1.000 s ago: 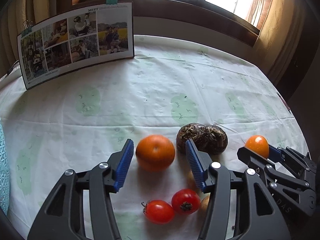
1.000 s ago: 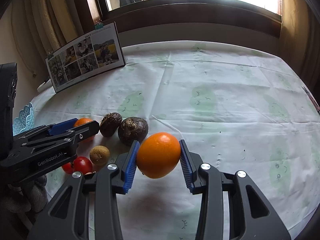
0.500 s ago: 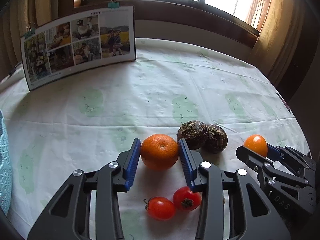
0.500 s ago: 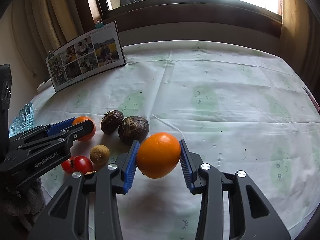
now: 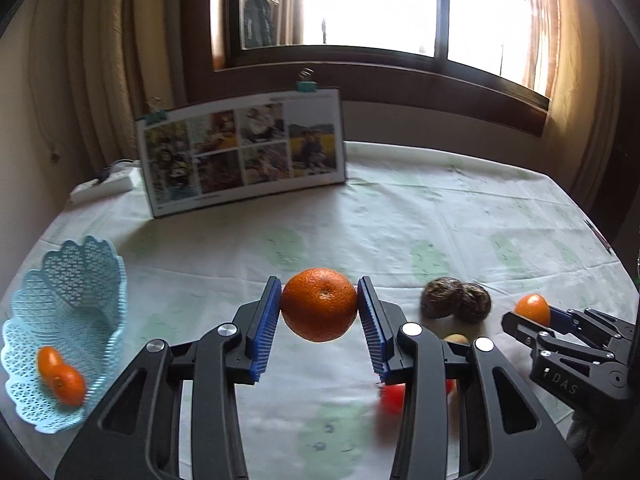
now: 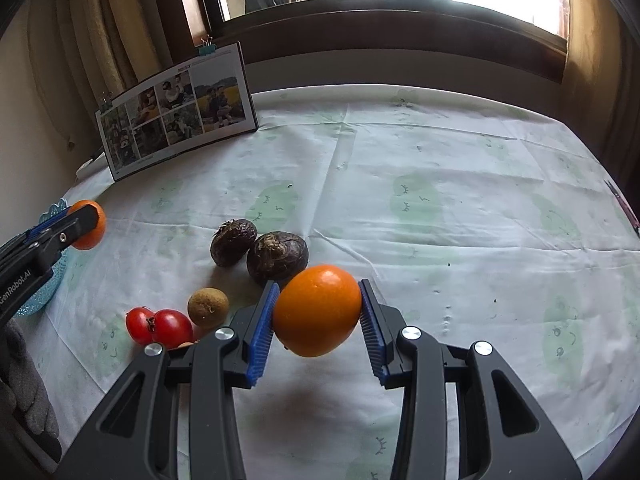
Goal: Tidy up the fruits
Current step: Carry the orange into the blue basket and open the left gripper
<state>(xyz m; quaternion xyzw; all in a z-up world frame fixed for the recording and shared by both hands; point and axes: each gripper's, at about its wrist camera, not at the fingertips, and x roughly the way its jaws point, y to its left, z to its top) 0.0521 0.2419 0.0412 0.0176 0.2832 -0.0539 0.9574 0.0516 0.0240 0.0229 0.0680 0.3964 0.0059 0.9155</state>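
The right hand-held gripper (image 6: 318,312) clamps an orange (image 6: 317,310) between its blue pads, lifted off the surface (image 6: 440,184). Just behind it lie two dark brown fruits (image 6: 256,246), touching each other. To their left sit a small tan fruit (image 6: 208,307) and two red tomatoes (image 6: 160,326). At far left, the left hand-held gripper (image 6: 78,224) grips another orange (image 6: 90,224) near a blue basket (image 6: 44,288). A photo board (image 6: 176,110) stands at the back.

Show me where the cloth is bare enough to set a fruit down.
Bare cloth runs from the photo board to the right edge, and right of the right tongs. Crowded: brown fruits, tomatoes and the small fruit cluster near the basket.
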